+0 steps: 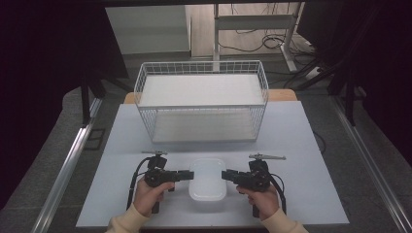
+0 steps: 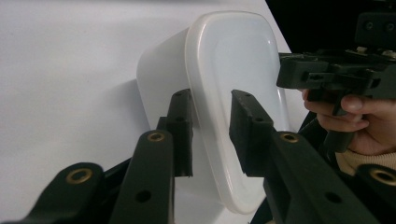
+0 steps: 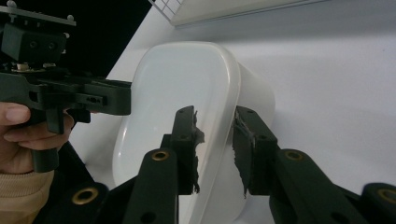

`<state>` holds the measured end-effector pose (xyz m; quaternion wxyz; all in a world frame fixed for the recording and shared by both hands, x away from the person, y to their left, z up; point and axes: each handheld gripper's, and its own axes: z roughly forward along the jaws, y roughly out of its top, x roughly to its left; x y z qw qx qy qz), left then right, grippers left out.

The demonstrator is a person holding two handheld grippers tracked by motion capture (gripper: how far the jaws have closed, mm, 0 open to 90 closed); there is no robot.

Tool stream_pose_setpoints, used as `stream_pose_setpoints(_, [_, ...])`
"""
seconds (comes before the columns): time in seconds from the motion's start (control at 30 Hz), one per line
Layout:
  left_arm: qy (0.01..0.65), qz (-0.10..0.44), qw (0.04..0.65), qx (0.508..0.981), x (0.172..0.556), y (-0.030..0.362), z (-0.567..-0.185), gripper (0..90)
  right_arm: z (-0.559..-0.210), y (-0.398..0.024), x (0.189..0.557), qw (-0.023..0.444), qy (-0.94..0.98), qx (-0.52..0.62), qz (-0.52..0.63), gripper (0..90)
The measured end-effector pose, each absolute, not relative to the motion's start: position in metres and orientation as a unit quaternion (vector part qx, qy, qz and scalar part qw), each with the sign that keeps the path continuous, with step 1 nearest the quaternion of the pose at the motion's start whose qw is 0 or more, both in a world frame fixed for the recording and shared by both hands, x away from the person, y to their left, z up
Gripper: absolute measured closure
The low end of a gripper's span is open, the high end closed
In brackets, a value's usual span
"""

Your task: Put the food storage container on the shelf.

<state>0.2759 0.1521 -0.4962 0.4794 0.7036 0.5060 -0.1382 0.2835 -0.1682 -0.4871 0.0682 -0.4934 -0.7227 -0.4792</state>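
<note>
White lidded container (image 1: 207, 179) resting on the surface (image 1: 301, 145), in front of the wire basket (image 1: 201, 99). Left gripper (image 1: 190, 175) and right gripper (image 1: 224, 175) each straddle its rim at opposite sides, jaws not visibly pressing.

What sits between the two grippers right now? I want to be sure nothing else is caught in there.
The white lidded container alone: the left gripper and right gripper straddle its opposite rims in the high view.
</note>
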Motion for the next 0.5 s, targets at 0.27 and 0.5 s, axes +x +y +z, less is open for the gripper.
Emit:
stream_pose_setpoints(0.27, [0.494,-0.126,0.49,0.707,0.27,0.154,-0.489,77.3,-0.482,-0.17,0.281,0.065,-0.721,-0.488,-0.487,74.9])
stream_pose_setpoints(0.5, [0.484,-0.104,0.49,0.717,0.266,0.154,-0.482,79.9,-0.478,-0.172,0.278,0.059,-0.721,-0.482,-0.494,78.6])
